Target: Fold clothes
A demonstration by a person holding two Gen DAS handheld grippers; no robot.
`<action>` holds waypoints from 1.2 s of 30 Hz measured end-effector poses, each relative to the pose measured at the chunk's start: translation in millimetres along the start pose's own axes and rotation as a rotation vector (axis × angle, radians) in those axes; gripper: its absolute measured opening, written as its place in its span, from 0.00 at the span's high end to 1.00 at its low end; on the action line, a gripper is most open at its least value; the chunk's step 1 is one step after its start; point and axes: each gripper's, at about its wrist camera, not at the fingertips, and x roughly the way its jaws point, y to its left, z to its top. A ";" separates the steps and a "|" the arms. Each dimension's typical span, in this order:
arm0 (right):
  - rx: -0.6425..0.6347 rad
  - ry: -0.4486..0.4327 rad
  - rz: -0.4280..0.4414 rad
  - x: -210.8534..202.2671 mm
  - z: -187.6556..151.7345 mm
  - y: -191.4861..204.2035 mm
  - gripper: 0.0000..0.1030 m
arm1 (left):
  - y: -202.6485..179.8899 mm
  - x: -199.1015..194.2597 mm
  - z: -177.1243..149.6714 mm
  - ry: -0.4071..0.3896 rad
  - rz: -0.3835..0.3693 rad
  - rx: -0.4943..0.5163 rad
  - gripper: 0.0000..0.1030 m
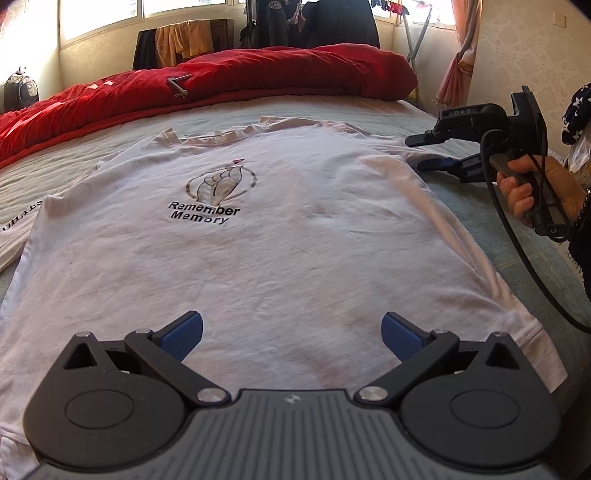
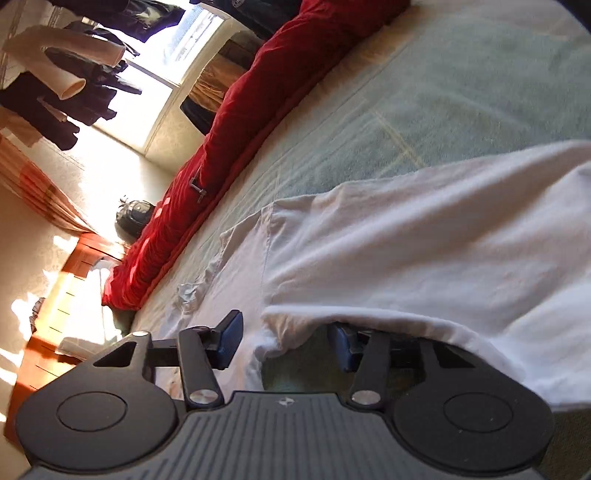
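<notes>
A white T-shirt (image 1: 280, 236) printed "Remember Memory" lies spread flat on the bed, collar away from me. My left gripper (image 1: 291, 334) is open and empty above the shirt's lower middle. My right gripper (image 1: 424, 153) is open at the shirt's right sleeve edge, one finger above and one below. In the right wrist view the right gripper (image 2: 286, 343) is open with the sleeve's edge (image 2: 295, 328) between its fingers; the lower finger (image 2: 341, 345) sits under the lifted cloth. The shirt (image 2: 424, 251) fills the right of that view.
A red duvet (image 1: 221, 85) is bunched along the far side of the green bedsheet (image 1: 491, 229). Another white garment (image 1: 14, 221) lies at the left edge. Clothes hang by the window (image 1: 295, 22). A backpack (image 1: 20, 88) stands far left.
</notes>
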 end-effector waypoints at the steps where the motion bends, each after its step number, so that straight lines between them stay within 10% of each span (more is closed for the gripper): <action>1: -0.056 -0.010 -0.045 1.4 2.0 3.7 0.88 | 0.3 0.3 -0.5 0.001 0.000 -0.001 0.01; 8: -0.220 0.009 -0.175 8.4 2.5 17.8 0.84 | 1.3 -0.2 -2.9 0.002 -0.003 0.003 0.01; 17: -0.430 0.064 -0.081 -35.4 -38.4 79.8 0.53 | -0.6 -2.5 0.5 -0.015 -0.010 0.050 0.01; 24: -0.515 0.157 -0.116 -1.0 -92.1 100.2 0.53 | 9.2 -5.4 -16.5 0.037 -0.014 0.056 0.01; 36: -0.468 0.023 -0.225 -116.2 -189.0 83.9 0.33 | 21.6 -47.4 -47.5 0.025 -0.058 0.078 0.01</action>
